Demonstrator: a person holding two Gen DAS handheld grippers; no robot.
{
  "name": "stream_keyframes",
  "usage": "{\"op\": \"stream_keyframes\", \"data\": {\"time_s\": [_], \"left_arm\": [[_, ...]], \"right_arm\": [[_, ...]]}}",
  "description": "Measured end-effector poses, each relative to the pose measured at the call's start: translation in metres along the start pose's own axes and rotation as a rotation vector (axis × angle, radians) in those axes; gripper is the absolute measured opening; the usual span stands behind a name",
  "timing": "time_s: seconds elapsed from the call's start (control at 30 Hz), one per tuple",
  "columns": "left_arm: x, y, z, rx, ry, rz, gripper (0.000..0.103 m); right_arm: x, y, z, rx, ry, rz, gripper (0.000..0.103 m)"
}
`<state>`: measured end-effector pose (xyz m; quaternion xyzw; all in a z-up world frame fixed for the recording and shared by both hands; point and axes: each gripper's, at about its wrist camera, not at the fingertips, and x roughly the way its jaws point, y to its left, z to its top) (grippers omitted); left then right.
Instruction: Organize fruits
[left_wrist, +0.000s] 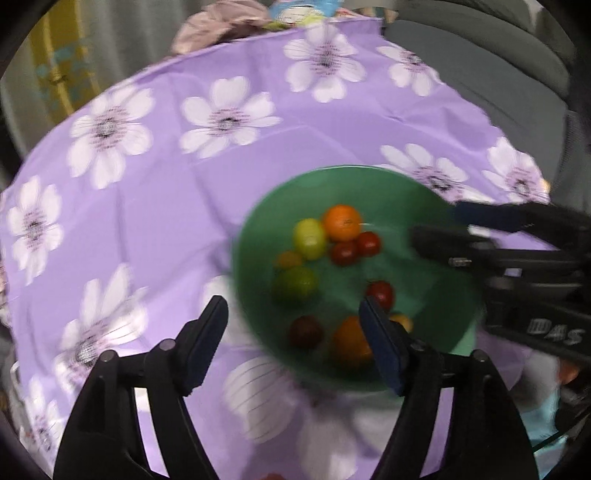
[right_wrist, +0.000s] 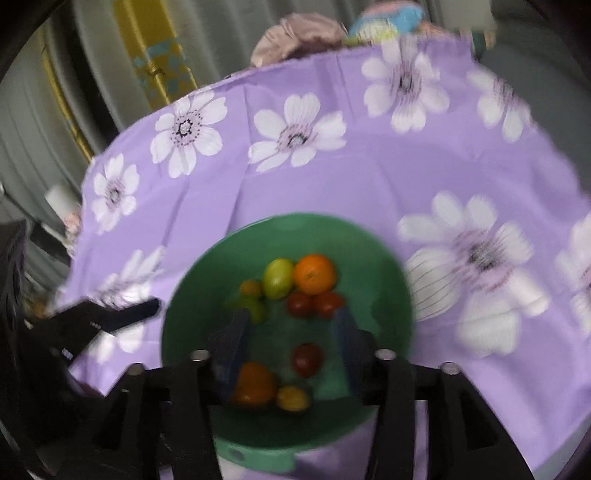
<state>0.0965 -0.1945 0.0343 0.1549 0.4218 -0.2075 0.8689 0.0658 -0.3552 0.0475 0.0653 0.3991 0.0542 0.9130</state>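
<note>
a purple cloth (left_wrist: 177, 206) printed with white flowers is covering the tabletop, and one green bowl (left_wrist: 417, 206) is sitting on it, right of centre in the left wrist view. the left tongs (left_wrist: 293, 343) are hanging wide apart with nothing between them, one finger over the cloth and the other over the bowl's near side. inside the bowl, going left to right, about ten small round fruits are lying: a far cluster with a small orange one, a dark green one (left_wrist: 295, 284), a yellow-green one (left_wrist: 309, 238), a large orange (left_wrist: 342, 222) and two red ones (left_wrist: 356, 248) touching, and a nearer group with a dark red one, another orange, a red one (left_wrist: 381, 293) and a small yellow one; blur is making the count uncertain. the right tongs (right_wrist: 291, 347) are hovering wide over the bowl's inside, gripping nothing.
</note>
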Motion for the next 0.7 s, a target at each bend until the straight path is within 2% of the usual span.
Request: {"op": "stream_keyframes", "data": {"time_s": [0.13, 0.27, 0.33, 0.47, 0.7], "left_arm": [[-0.017, 0.01, -0.001, -0.014, -0.016, 0.009, 0.077], [-0.033, 0.01, 0.005, -0.013, -0.049, 0.046, 0.078], [-0.039, 0.009, 0.008, -0.01, -0.059, 0.051, 0.078], [-0.047, 0.006, 0.012, 0.0, -0.078, 0.062, 0.078], [-0.052, 0.005, 0.014, -0.009, -0.089, 0.069, 0.078]], "right_arm": [[-0.018, 0.009, 0.003, -0.106, 0.001, -0.019, 0.067], [-0.031, 0.02, 0.004, -0.188, 0.008, 0.004, 0.07], [-0.035, 0.025, 0.003, -0.224, 0.003, 0.001, 0.085], [-0.04, 0.03, 0.002, -0.258, -0.01, -0.004, 0.086], [-0.043, 0.027, 0.002, -0.239, -0.017, -0.016, 0.089]]}}
